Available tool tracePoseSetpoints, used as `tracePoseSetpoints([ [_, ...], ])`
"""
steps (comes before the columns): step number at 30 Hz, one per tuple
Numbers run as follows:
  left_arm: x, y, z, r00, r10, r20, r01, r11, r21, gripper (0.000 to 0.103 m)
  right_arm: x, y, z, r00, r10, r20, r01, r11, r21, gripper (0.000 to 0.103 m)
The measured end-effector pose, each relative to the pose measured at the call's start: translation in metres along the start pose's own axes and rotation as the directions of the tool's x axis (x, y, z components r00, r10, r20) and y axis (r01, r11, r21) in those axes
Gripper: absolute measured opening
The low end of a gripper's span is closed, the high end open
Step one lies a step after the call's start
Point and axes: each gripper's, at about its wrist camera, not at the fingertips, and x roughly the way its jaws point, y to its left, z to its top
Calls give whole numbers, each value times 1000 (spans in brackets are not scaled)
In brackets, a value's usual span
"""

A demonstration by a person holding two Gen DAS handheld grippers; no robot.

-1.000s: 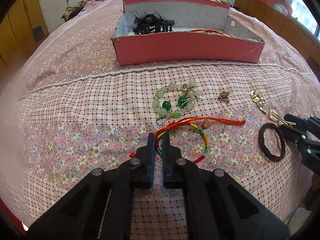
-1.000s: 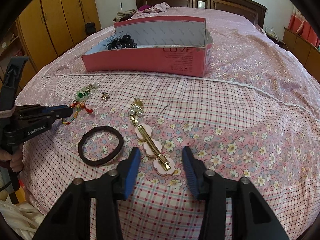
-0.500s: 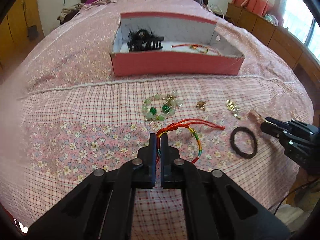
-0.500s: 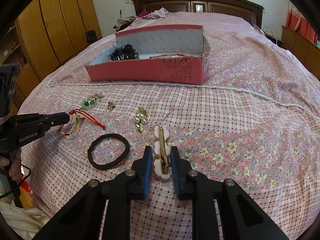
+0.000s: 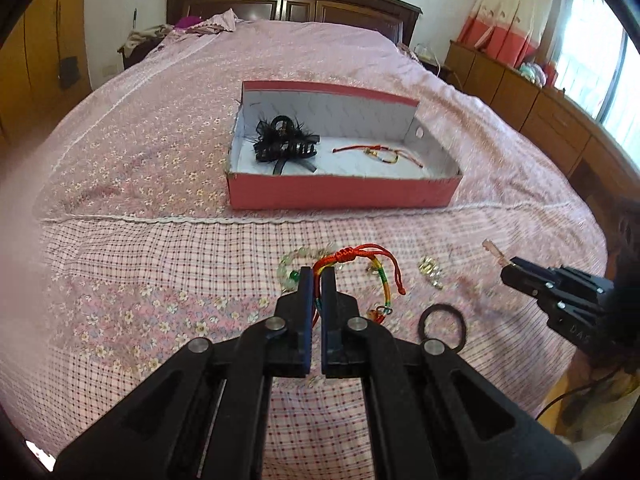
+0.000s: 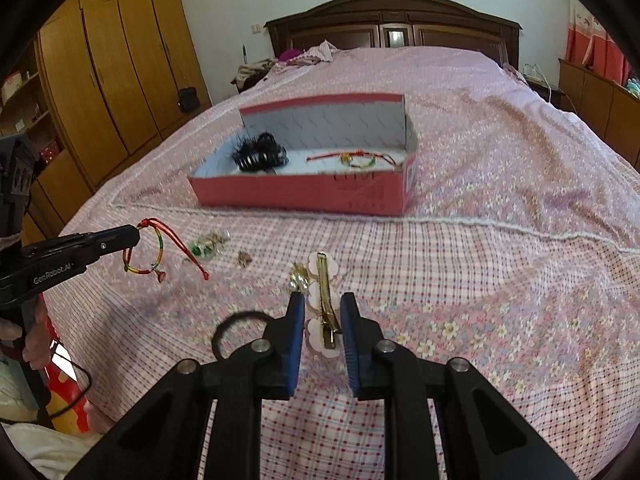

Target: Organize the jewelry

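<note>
My black two-finger left gripper (image 5: 316, 276) is pinched closed; my black right gripper (image 6: 322, 306) seems nearly closed, raised.

Both wrist views look from the bed's foot toward the headboard, sharing the pink box (image 5: 344, 194).

A rainbow cord bracelet (image 6: 142, 258) with red tails dangles above the bedspread. A pink flower hair clip (image 6: 325, 304) with a gold bar lies lengthwise, lifted. The red box (image 5: 340, 194) sits open.
</note>
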Motion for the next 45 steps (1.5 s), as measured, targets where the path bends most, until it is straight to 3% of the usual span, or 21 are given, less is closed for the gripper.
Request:
tracePoseSetpoints([
  [25, 2, 23, 63, 998, -47, 42, 50, 995, -82, 0, -8, 6, 64, 993, 21, 114, -16, 999, -39, 20],
  [45, 42, 13, 120, 997, -37, 73, 40, 999, -31, 0, 33, -10, 116, 992, 14, 129, -12, 1000, -12, 20],
])
